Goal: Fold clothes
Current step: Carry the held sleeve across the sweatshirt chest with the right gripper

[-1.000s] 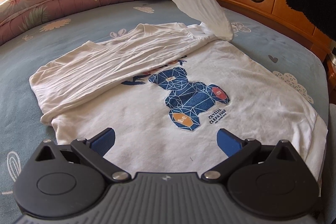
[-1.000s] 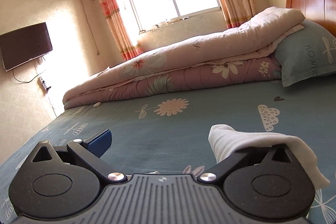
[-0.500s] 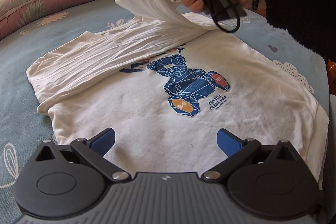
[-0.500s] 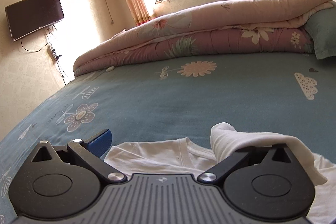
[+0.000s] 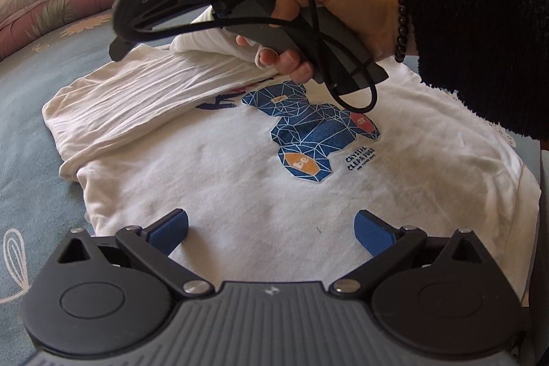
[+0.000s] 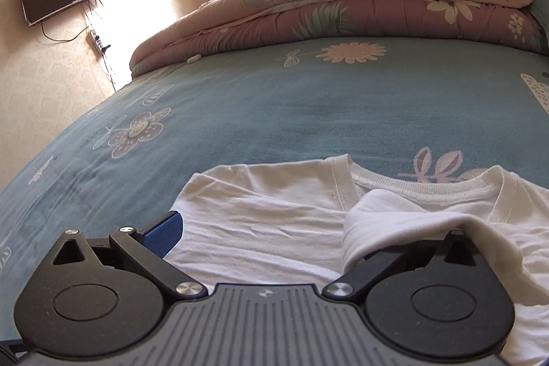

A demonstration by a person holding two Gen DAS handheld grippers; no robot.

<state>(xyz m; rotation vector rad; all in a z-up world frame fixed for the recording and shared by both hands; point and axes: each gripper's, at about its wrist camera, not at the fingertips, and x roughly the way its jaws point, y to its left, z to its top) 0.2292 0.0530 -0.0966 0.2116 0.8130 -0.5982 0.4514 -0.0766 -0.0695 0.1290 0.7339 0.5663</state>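
Since a second ago the right gripper (image 6: 260, 234) is coming down from high above the bed (image 6: 274, 112) to just over the T-shirt (image 5: 240, 180), bringing the lifted sleeve (image 6: 405, 222) down across the shirt's chest; the left gripper (image 5: 271, 227) is staying low over the hem; its blue fingers (image 5: 170, 228) are standing wide apart with nothing between them, white cloth lying flat beyond them. The T-shirt is lying on the blue flowered bed, its left side already folded inward; the print is showing a blue faceted bear (image 5: 308, 132) with "be" on an orange patch, and "CRYSTAL CLEAR PURE" appears beside it, though partly blurred. On the right gripper the fingers are spread wide, the sleeve draping over the right finger and hiding it; whether it is gripping the cloth I cannot tell.
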